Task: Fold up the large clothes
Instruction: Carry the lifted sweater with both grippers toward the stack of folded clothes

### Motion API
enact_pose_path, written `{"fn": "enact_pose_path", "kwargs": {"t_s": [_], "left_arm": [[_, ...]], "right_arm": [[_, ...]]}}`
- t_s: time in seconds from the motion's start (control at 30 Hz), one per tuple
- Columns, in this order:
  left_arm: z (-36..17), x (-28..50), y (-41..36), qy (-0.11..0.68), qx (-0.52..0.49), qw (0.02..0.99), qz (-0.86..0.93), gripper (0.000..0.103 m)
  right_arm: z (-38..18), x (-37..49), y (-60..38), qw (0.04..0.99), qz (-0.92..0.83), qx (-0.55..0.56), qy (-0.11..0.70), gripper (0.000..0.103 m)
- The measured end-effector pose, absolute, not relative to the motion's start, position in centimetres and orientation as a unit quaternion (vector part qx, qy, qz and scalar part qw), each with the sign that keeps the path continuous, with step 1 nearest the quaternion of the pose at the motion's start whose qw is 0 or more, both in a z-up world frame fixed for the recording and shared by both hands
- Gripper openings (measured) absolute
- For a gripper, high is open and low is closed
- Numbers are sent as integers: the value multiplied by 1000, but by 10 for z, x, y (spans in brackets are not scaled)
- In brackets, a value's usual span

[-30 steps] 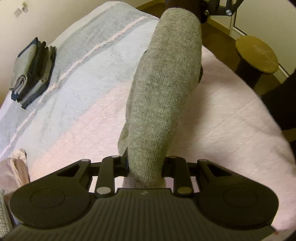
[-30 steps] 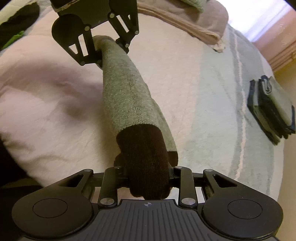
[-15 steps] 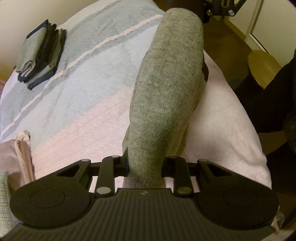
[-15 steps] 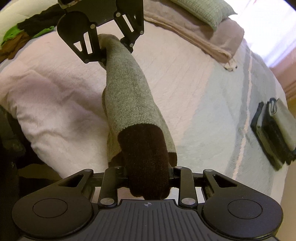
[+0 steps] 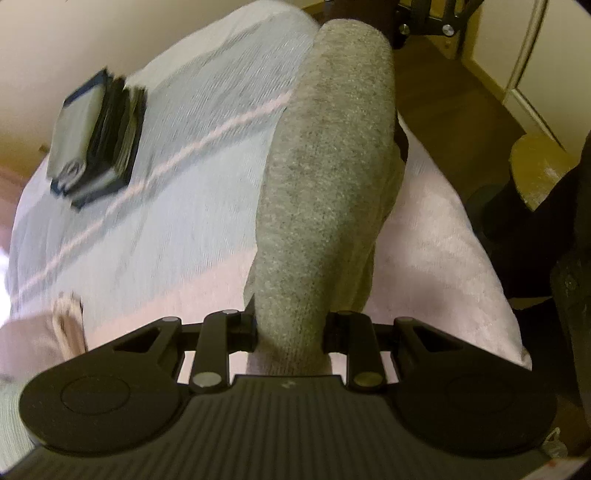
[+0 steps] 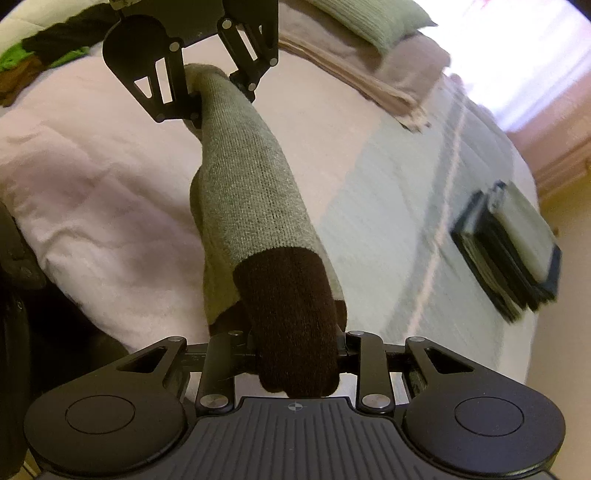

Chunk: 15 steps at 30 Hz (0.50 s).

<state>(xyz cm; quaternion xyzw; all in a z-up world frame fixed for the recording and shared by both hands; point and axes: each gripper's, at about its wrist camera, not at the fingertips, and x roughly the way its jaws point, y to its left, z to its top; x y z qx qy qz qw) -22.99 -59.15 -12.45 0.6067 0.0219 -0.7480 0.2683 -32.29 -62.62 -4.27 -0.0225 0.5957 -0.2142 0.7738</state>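
Above a bed, a grey knitted garment is stretched between two hand-held grippers. The left gripper is clamped on its grey end, the right gripper on its dark brown cuff. The hanging underside is hidden. A blurred stack of folded clothes lies well apart on the striped bedspread. Only the right view shows pillows; only the left shows a round stool.

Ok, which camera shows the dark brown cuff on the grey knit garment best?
The right wrist view: the dark brown cuff fills the centre, clamped in the right gripper. The left wrist view shows mostly the garment's grey knit, with only a dark sliver at its far edge.
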Motion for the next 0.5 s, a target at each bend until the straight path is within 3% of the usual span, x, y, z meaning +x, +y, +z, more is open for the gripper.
{"fn": "enact_pose_path", "kwargs": {"t_s": [0.5], "left_arm": [[-96,-326,-685,-26,595,231,-769,23]], "right_arm": [[-6,-439,-684,769,-244,-13,590,26]]}}
